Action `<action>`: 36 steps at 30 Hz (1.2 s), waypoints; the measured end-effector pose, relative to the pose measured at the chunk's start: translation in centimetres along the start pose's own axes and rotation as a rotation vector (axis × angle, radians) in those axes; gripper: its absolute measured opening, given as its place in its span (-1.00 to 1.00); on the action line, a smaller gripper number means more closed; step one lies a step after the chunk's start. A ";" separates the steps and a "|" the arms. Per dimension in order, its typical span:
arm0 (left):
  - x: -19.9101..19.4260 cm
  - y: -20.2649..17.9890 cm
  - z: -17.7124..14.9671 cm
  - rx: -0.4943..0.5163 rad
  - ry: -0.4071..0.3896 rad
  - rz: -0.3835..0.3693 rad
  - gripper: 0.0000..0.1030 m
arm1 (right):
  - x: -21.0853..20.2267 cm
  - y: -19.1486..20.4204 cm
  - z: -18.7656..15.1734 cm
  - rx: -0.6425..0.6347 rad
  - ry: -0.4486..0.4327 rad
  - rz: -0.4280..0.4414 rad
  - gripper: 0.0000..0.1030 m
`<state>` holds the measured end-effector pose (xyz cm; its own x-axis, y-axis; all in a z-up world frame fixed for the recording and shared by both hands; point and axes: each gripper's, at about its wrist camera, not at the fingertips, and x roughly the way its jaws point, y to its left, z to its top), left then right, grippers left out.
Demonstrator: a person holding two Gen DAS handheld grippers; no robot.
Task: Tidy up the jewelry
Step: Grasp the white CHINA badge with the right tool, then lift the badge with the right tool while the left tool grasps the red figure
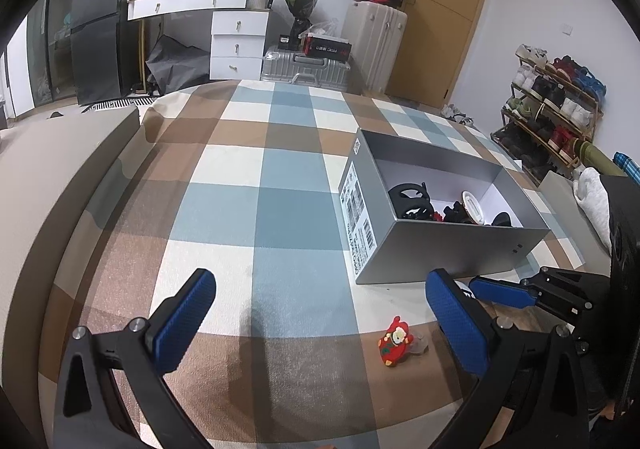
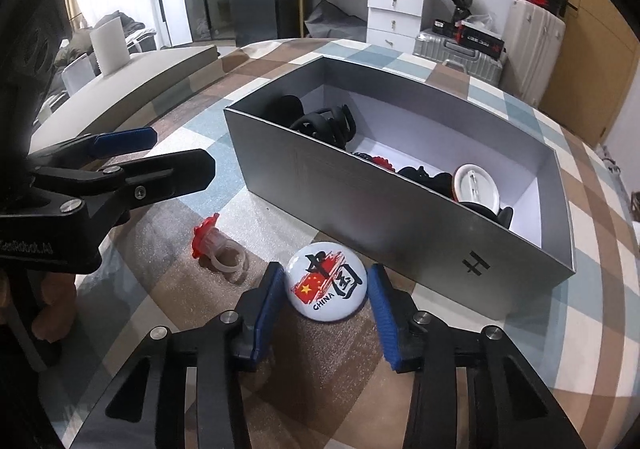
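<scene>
Right gripper [image 2: 326,305]: bottom centre of the right wrist view, blue pads on either side of a round badge; a thin gap shows at each pad, so not yet pinching.
Badge [image 2: 327,285]: white, with a red flag, black characters and "CHINA"; lies flat on the cloth between the pads, just in front of the box's near wall.
Left gripper [image 1: 320,323]: jaws spread wide with nothing between them, lower part of the left wrist view.
Ring [image 2: 218,249]: red top on a clear band, on the cloth left of the badge, apart from both grippers.
Cloth [image 1: 280,185]: blue, brown and cream checks.
Box [image 2: 360,205]: grey, open-topped, centre right; holds black pieces and a white round badge [image 2: 476,185] lying face down.
</scene>
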<state>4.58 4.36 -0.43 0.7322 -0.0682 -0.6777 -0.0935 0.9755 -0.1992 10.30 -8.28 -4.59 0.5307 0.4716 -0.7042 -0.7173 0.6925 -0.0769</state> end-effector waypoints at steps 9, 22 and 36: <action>0.0 0.1 -0.1 0.000 0.000 -0.001 0.98 | 0.0 0.1 0.0 -0.002 -0.004 -0.001 -0.19; 0.0 -0.2 -0.1 0.015 0.007 -0.012 0.98 | -0.8 0.0 -0.1 0.001 -0.022 -0.012 -0.19; 0.6 -2.2 -0.7 0.094 0.084 -0.135 0.98 | -4.7 -2.9 -2.9 0.110 -0.065 -0.043 -0.19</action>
<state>4.72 2.07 -0.91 0.6742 -0.2136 -0.7070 0.0681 0.9712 -0.2285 8.60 -14.11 -3.06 0.5908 0.4723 -0.6541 -0.6413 0.7669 -0.0255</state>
